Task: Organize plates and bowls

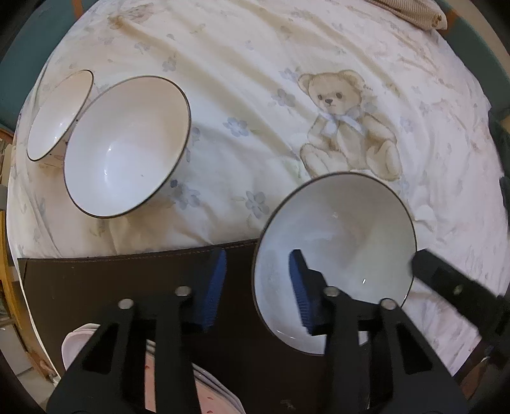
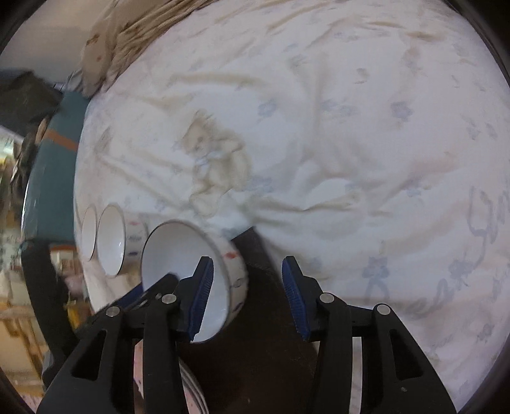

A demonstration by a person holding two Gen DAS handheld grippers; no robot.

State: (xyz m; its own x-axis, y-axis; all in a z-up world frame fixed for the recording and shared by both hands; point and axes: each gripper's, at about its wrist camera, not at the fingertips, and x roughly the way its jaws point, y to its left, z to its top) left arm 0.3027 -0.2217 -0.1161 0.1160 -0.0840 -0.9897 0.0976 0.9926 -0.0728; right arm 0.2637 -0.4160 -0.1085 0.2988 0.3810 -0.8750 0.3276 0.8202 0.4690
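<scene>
A white bowl with a thin dark rim stands at the edge of a dark brown mat. My left gripper straddles its near-left wall, one blue pad inside the bowl and one outside, with a gap on both sides. My right gripper is open at the same bowl; its left pad is over the bowl's mouth and the painted wall lies between the pads, untouched. In the left wrist view a right finger shows at the bowl's right rim. Two more white bowls stand at the left.
A stack of pinkish plates lies on the mat under my left gripper, also seen as plates. The surface is a wrinkled sheet with a teddy bear print. A striped cushion lies at the far edge.
</scene>
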